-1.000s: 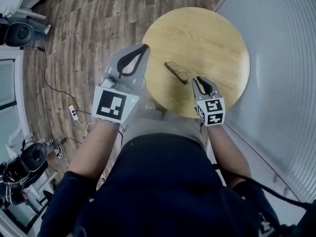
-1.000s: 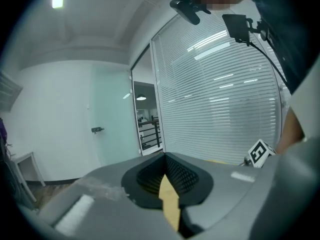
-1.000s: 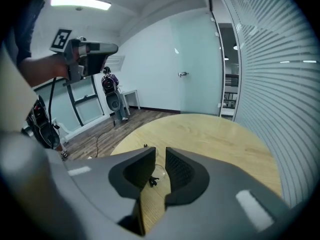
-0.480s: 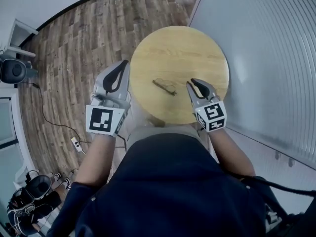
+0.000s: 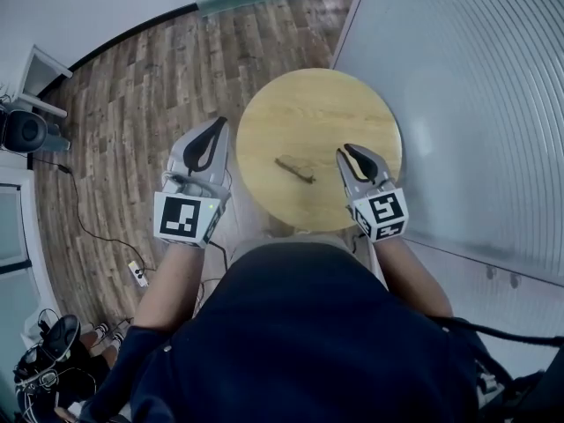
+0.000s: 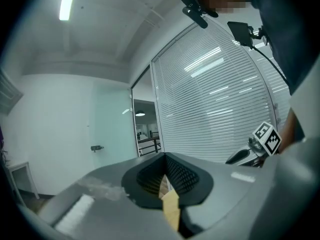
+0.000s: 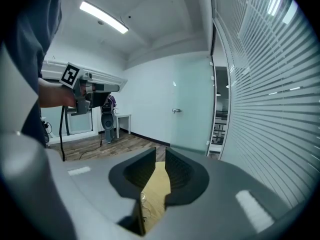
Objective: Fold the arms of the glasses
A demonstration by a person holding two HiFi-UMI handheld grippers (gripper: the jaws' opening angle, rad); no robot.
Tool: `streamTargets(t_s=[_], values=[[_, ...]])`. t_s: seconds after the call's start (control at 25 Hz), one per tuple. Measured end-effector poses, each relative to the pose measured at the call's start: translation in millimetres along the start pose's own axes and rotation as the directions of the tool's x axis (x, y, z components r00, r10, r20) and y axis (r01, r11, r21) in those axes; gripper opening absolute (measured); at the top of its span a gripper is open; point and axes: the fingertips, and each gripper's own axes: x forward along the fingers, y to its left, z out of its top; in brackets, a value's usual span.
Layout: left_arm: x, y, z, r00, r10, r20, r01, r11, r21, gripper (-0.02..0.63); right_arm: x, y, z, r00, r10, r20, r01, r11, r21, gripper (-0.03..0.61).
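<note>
Wood round table (image 5: pixel 326 104), glasses (image 5: pixel 295 169) lying about mid-top. Left gripper (image 5: pixel 218 124) hovers off its left edge, jaws pinched together, holding nothing. Right gripper (image 5: pixel 347 153) is at the right edge, jaws just a crack apart, empty too.

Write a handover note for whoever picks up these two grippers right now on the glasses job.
Left gripper: shut, empty, beside the left edge of the round wooden table.
Right gripper: jaws slightly apart, empty, over the table's near right edge.
Glasses: lying on the table between the grippers, touched by neither.
Done: they look like one narrow strip, possibly folded already; too small to confirm.
Left: check up close, finish folding if needed.
</note>
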Motion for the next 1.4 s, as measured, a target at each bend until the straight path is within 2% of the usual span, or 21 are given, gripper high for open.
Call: streamTargets(t_s=[0.24, 0.48, 0.8, 1.08, 1.32, 1.4], values=[[-11, 3, 26, 0.997, 0.002, 0.075, -0.003, 1.000, 0.016, 0.003, -13, 4, 21, 0.999, -0.018, 0.035, 0.019, 1.000, -0.021, 0.067], [-25, 7, 44, 0.994, 0.028, 0.108, -0.031, 0.999, 0.027, 0.003, -36, -6, 61, 0.986, -0.077, 0.148, 0.076, 0.997, 0.016, 0.067], [-47, 12, 34, 0.992, 0.059, 0.112, -0.060, 0.998, 0.008, 0.003, -42, -2, 75, 0.977, -0.090, 0.196, 0.094, 0.996, -0.010, 0.066], [-65, 18, 42, 0.990, 0.063, 0.126, -0.068, 0.997, 0.030, 0.003, -49, 10, 94, 0.971, -0.082, 0.223, 0.085, 0.996, -0.002, 0.064], [-70, 14, 17, 0.992, 0.042, 0.115, -0.046, 0.999, 0.028, 0.003, -48, 18, 80, 0.962, -0.085, 0.261, 0.088, 0.996, 0.000, 0.061], [-73, 11, 12, 0.994, 0.032, 0.109, -0.035, 0.999, 0.023, 0.003, -49, 20, 74, 0.963, -0.092, 0.251, 0.093, 0.996, 0.007, 0.025]])
